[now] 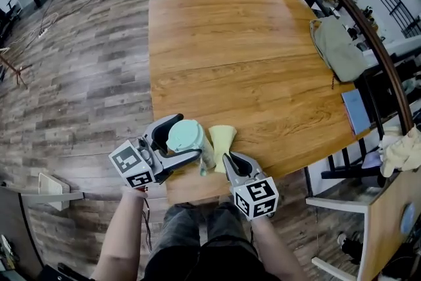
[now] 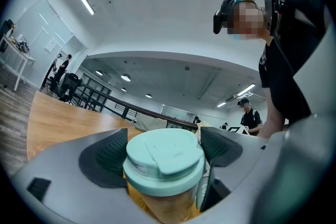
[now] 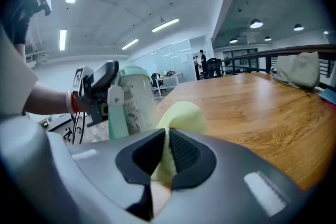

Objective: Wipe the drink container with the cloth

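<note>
A wooden counter (image 1: pixel 230 62) stands in an open office with plank flooring. A grey bag (image 1: pixel 339 49) lies at its far right edge, well apart. At the near edge the left tool (image 1: pixel 179 140) clamps the container (image 1: pixel 187 133) by its sides, long axis roughly upright, mint lid (image 2: pixel 165 150) up. The right tool (image 3: pixel 167 152) is closed on the yellow cloth (image 1: pixel 222 138), just beside the container. The print on the container's side is unreadable.

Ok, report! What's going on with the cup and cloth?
Left gripper shut on drink container. Right gripper shut on cloth, beside container. Nothing between them.
</note>
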### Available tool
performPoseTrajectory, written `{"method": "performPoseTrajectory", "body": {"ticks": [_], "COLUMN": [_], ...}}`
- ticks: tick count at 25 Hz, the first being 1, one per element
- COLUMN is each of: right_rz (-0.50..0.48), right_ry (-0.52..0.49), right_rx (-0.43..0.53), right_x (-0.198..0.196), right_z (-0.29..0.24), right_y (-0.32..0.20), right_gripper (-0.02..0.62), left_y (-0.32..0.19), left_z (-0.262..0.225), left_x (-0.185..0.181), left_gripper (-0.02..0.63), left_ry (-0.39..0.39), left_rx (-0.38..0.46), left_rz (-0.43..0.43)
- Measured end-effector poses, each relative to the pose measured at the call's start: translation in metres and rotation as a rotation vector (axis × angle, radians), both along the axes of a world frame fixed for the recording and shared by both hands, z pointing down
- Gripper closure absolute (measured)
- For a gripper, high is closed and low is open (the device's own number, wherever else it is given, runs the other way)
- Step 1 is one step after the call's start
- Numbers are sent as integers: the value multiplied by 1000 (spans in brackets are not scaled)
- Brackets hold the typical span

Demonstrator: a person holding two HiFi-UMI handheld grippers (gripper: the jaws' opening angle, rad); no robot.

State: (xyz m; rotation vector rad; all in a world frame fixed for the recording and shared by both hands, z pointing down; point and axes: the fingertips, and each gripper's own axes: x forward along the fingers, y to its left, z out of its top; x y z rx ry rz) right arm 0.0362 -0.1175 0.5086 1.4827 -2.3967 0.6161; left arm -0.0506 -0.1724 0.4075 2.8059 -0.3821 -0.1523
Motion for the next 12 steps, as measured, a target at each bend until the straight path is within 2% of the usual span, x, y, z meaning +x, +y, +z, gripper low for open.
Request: {"method": "performPoseTrajectory", "body": {"ticks": [7, 12], "right_rz": [99, 121], "right_ry": [-104, -175], "right_rx": [137, 205], "right_x": [2, -15], "right_z": [-68, -105], "right_y": [13, 25], "right_gripper": [566, 566], "left_y": [-9, -8], "left_z": [0, -2], "left_x": [15, 25], "left_gripper": [175, 176], "left_ry": [-23, -47], "left_rx": [-11, 0], "left_rz": [-4, 15]}}
